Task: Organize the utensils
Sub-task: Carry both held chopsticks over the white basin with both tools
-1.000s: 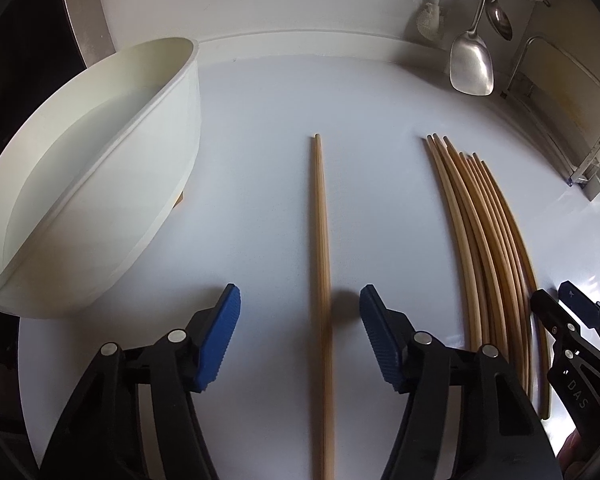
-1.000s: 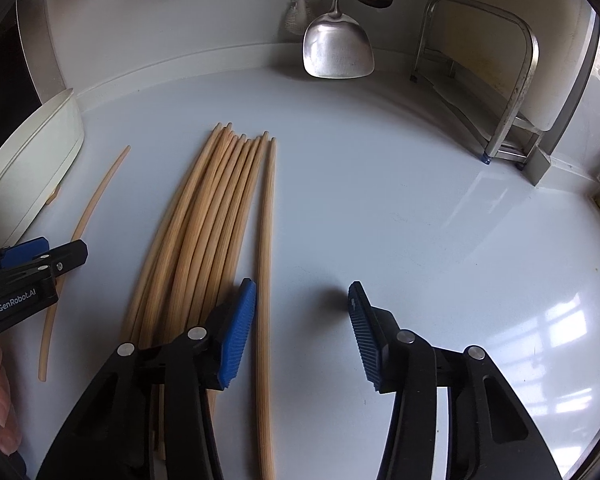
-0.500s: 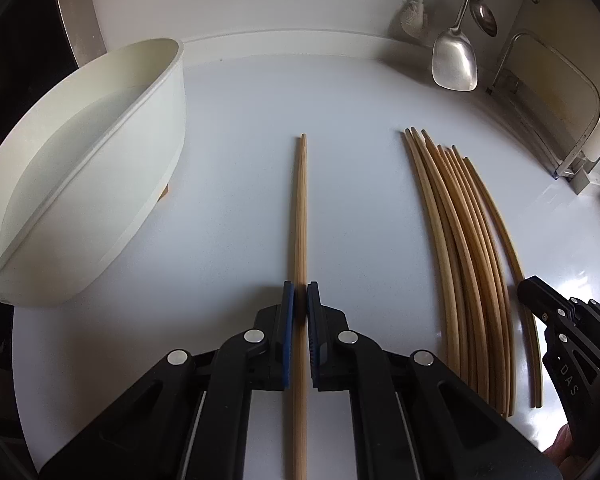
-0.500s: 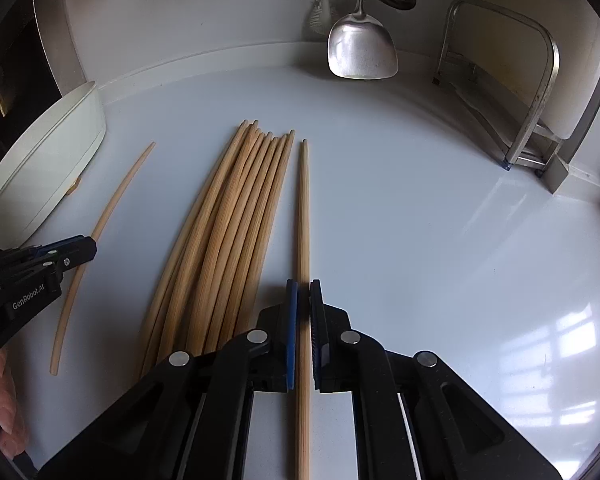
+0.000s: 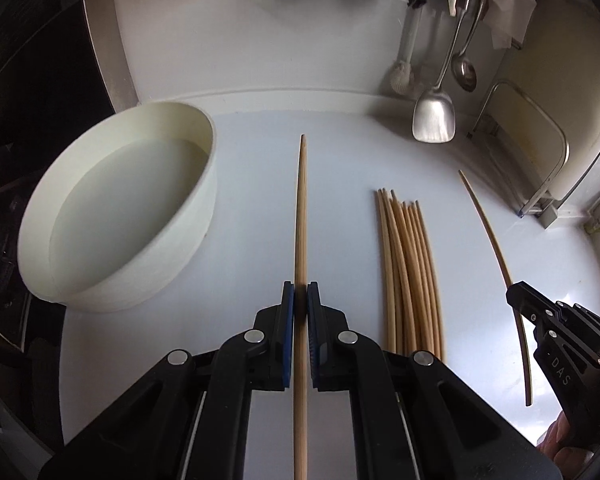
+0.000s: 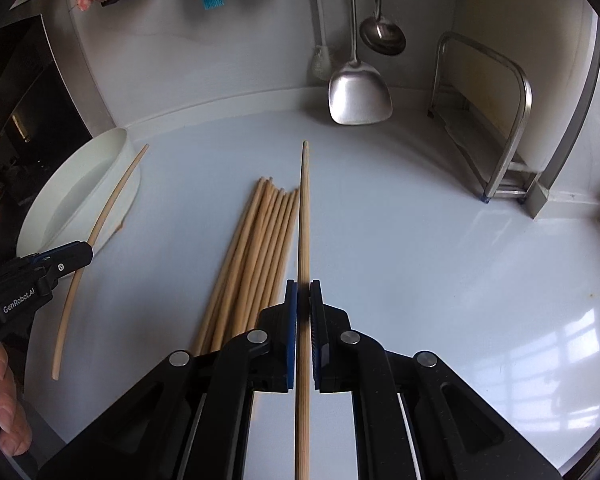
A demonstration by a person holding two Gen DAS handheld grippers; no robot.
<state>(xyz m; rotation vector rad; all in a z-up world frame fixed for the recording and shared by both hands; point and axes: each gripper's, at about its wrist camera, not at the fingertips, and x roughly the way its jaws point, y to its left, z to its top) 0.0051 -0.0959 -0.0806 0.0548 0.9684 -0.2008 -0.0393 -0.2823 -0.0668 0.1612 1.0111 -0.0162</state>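
Both chopsticks now lifted off the desk [image 5: 240, 184], left gripper [image 5: 300, 300] jaws clamped on one chopstick [image 5: 301, 208] beside the white bowl [image 5: 116, 216], right gripper [image 6: 303, 300] jaws clamped on another chopstick [image 6: 304, 208], remaining bundle [image 6: 256, 240] lying between.

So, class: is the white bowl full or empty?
Empty: the bowl shows only its bare white inside; every chopstick is outside it, on the counter or in a gripper.

Black fingers [image 5: 278, 344] with blue pads [image 5: 287, 332], silver screws, bare skin.
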